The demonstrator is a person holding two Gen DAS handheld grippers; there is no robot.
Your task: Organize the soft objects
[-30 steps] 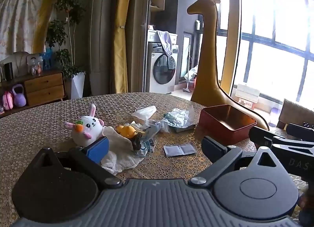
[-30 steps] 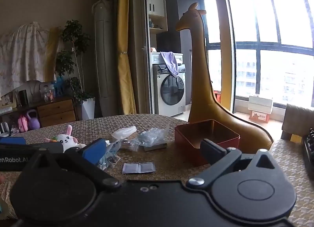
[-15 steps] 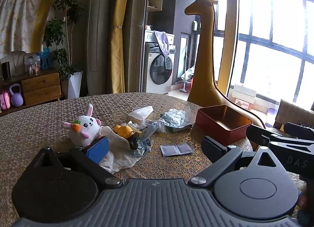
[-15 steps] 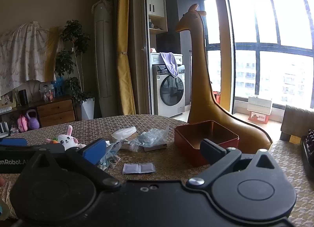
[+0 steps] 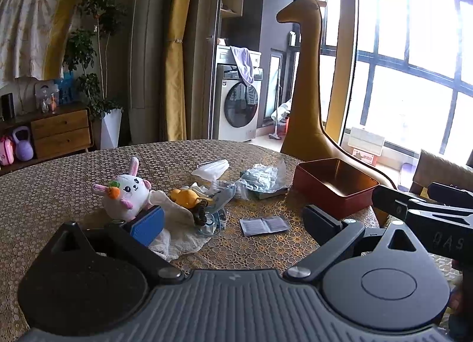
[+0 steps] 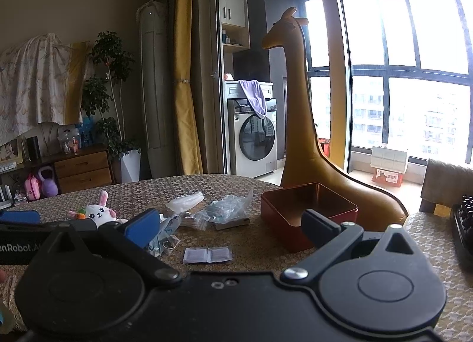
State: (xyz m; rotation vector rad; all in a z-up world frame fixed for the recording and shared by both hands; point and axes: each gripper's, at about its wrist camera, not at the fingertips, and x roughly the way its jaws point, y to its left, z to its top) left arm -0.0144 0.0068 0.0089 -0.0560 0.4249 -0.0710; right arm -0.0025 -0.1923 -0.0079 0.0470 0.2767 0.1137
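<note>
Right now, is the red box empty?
Empty as far as shown: the red box is open-topped, its visible inside bare in both views; the near floor is hidden.

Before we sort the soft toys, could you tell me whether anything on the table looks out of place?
Yes: the white bunny plush and orange plush lie among crumpled plastic bags and a loose paper leaflet, beside the red box, which holds nothing visible.

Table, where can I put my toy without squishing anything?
Bare table lies left of the bunny, and behind the pile toward the far edge. The red box looks empty. It is crowded between bunny and box: yellow toy, plastic bags, paper leaflet.
</note>
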